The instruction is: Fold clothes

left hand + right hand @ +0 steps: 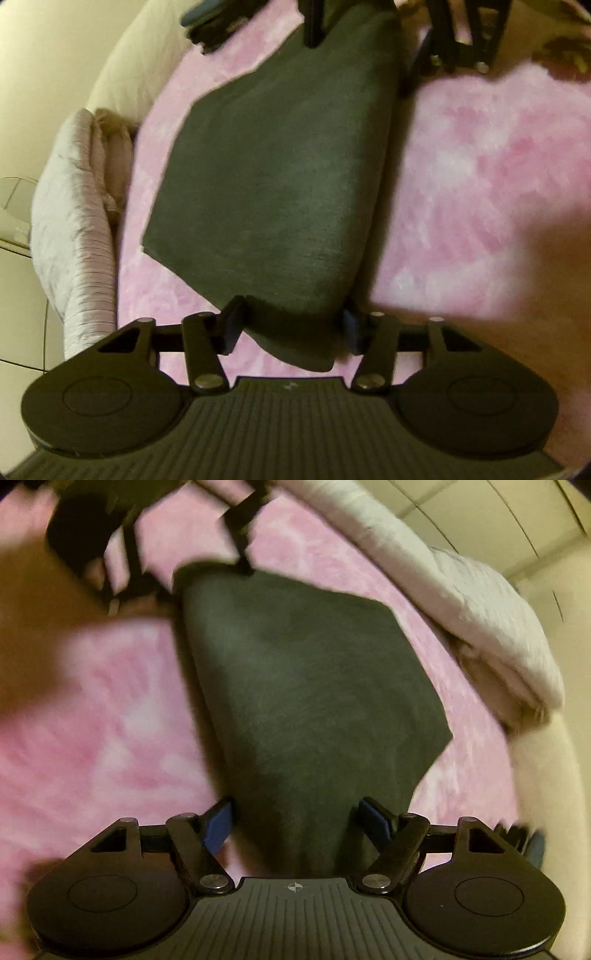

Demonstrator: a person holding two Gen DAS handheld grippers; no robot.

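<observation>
Fold step in hand: dark grey garment (273, 177) flat on pink blanket (480, 177). Left gripper (291, 328) and right gripper (295, 823) parted, astride opposite garment ends, pads clear. Next, probably: close on edges, lift evenly.

Left gripper (291, 325) angled downward, fingers apart, right gripper (299, 823) likewise, fingers wider

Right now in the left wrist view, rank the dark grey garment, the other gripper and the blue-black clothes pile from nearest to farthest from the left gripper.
1. Dark grey garment: its near corner lies between the left gripper fingers.
2. Other gripper: at the garment's far edge, top centre.
3. Blue-black clothes pile: top left, beyond the garment.
</observation>
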